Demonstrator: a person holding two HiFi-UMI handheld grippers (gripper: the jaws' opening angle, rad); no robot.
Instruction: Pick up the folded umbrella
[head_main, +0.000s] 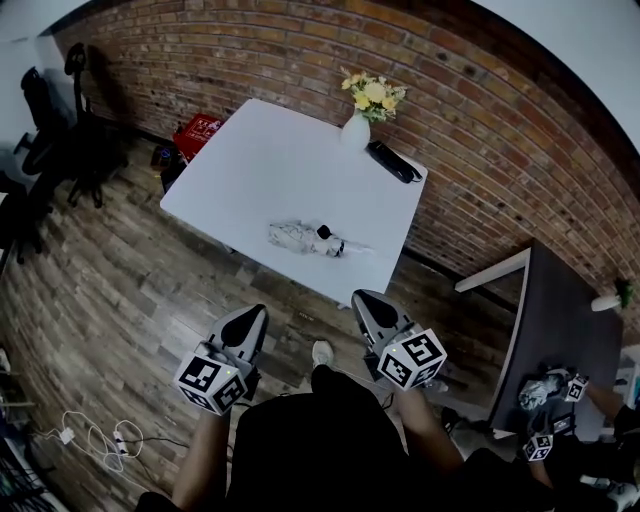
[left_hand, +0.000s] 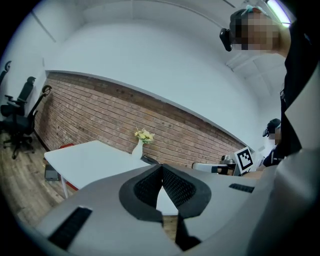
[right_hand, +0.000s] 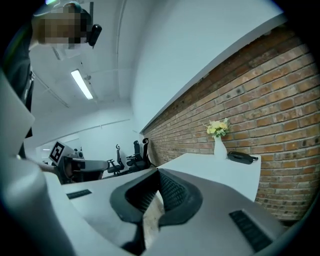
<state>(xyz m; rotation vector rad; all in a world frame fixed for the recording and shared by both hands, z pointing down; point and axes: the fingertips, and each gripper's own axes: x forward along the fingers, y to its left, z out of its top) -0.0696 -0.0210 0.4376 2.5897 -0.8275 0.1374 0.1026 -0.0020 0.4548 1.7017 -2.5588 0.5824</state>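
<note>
The folded umbrella (head_main: 308, 239), pale patterned fabric with a black handle end, lies near the front edge of the white table (head_main: 250, 170) in the head view. Both grippers hang over the wooden floor short of that edge, pointing toward the table. My left gripper (head_main: 256, 312) is shut with nothing in it; its jaws meet at the tip in the left gripper view (left_hand: 161, 166). My right gripper (head_main: 362, 297) is shut and holds nothing as well, as the right gripper view (right_hand: 158, 171) shows. The umbrella sits ahead of and between the two grippers, apart from both.
A white vase with yellow flowers (head_main: 356, 128) and a black oblong object (head_main: 392, 162) stand at the table's far side by the brick wall. A red box (head_main: 197, 133) and office chairs (head_main: 60, 130) are at left, a dark table (head_main: 560, 330) and another person's grippers (head_main: 556, 392) at right.
</note>
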